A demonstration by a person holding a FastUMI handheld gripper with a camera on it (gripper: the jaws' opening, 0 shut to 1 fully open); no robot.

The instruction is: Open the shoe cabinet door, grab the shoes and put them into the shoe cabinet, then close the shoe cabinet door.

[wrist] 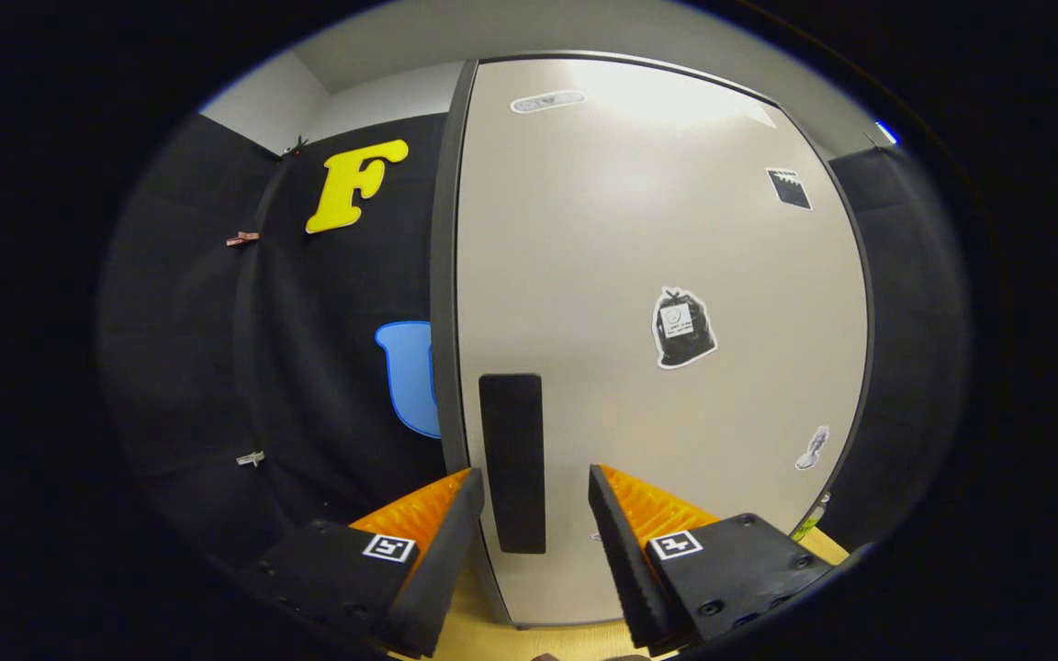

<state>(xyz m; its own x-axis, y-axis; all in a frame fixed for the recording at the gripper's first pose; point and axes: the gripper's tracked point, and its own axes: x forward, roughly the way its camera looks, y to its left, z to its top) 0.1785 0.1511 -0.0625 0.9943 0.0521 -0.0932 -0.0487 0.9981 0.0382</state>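
Observation:
A tall shoe cabinet stands right in front of me, its pale beige door (658, 275) shut and set in a dark grey frame. A black vertical handle (512, 462) sits near the door's left edge, low down. My gripper (536, 491) is open, and the handle lies in the gap between the two fingers, just beyond the tips; the left finger reaches past the door's left edge. Nothing is held. Several stickers dot the door, among them a black bag-shaped one (683, 328).
The booth's black cloth wall (309, 367) hangs left of the cabinet, with small clips on it. More dark cloth lies to the right. A wooden floor (492, 638) runs under the cabinet's base and the fingers.

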